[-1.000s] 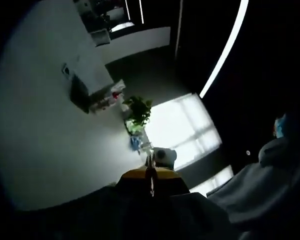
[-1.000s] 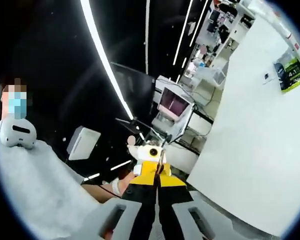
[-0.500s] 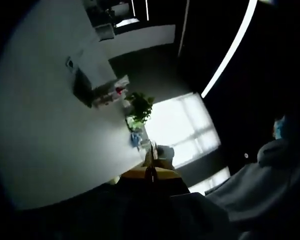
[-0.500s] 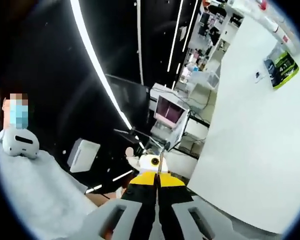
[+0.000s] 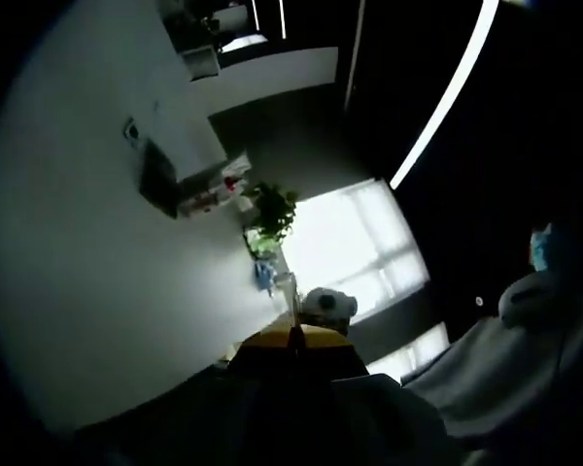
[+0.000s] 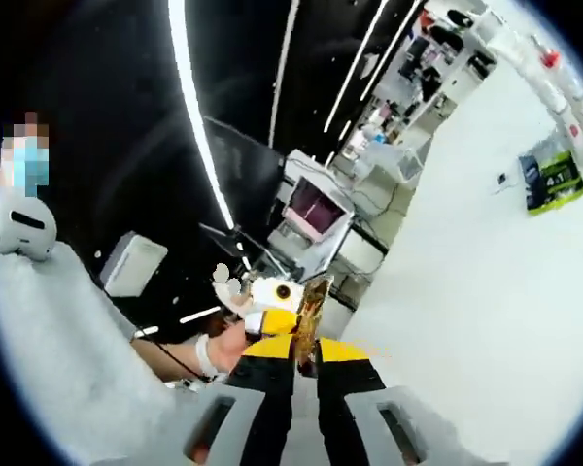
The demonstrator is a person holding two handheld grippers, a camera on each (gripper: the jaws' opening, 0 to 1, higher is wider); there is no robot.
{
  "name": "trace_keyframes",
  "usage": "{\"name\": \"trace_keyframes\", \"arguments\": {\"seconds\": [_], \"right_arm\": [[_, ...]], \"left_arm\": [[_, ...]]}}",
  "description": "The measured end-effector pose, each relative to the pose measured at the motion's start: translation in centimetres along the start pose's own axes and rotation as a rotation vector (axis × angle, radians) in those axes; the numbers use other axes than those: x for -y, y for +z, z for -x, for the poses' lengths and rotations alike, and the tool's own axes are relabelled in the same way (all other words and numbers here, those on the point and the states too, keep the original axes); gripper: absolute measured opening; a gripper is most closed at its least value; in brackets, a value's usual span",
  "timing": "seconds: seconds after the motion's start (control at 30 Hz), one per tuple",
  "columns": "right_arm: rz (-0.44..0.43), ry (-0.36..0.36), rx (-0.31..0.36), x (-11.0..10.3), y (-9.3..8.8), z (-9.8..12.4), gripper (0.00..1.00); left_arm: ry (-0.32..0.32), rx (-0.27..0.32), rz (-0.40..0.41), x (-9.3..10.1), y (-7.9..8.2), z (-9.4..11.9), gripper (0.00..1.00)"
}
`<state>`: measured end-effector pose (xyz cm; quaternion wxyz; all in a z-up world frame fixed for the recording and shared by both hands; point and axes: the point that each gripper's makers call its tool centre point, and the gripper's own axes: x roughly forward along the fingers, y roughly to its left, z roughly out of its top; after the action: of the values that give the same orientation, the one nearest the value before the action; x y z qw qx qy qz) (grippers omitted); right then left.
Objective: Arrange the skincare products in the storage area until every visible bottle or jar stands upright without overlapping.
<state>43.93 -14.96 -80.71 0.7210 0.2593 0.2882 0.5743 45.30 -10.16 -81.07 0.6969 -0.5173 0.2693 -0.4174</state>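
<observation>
- Where the skincare products stand we cannot tell. Both cameras are tipped up and away from any desk, so we judge the coming move starts with swinging both grippers down to find the storage area. Neither hand can be called nearer yet.
- The left gripper has its yellow-tipped jaws pressed together with nothing seen between them.
- The right gripper has its jaws drawn narrow on what seems a thin golden-brown strip, long axis along the jaws. What it is, we cannot tell.
- In the right gripper view, a hand sits just left of those tips.
- Around us are a dark ceiling with a light strip, a white wall, a potted plant, a bright window, a monitor and a green box.
</observation>
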Motion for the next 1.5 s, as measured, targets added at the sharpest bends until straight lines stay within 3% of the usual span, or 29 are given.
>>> {"name": "trace_keyframes", "arguments": {"seconds": [0.1,0.2,0.33,0.5,0.63,0.8,0.9,1.2,1.5], "right_arm": [[0.129,-0.137,-0.014,2.0,-0.1,0.7,0.13],[0.291,-0.273,-0.117,3.9,-1.9,1.2,0.27],[0.424,-0.372,-0.186,5.3,-3.5,1.4,0.29],[0.644,-0.466,-0.230,6.4,-3.3,0.9,0.31],[0.683,-0.486,-0.238,6.6,-3.5,1.0,0.34],[0.608,-0.561,-0.210,8.3,-2.6,1.9,0.45],[0.605,-0.605,-0.206,9.1,-2.3,2.5,0.48],[0.615,-0.630,-0.250,9.8,-2.9,2.8,0.45],[0.603,-0.652,-0.263,10.3,-3.0,3.1,0.43]], "left_arm": [[0.023,0.006,-0.004,-0.9,1.9,-0.3,0.00],[0.043,-0.003,-0.014,-1.6,3.7,-0.7,0.00],[0.069,0.004,-0.017,-2.7,6.7,-1.4,0.00],[0.082,-0.001,-0.031,-3.9,10.2,-2.9,0.00],[0.100,-0.009,-0.033,-5.4,12.6,-4.6,0.00],[0.142,-0.050,-0.019,-7.4,13.5,-7.1,0.00],[0.175,-0.082,-0.016,-9.1,13.9,-8.6,0.00],[0.271,-0.097,0.038,-13.9,15.8,-10.6,0.00],[0.338,-0.184,0.031,-17.1,16.3,-12.3,0.00]]}}
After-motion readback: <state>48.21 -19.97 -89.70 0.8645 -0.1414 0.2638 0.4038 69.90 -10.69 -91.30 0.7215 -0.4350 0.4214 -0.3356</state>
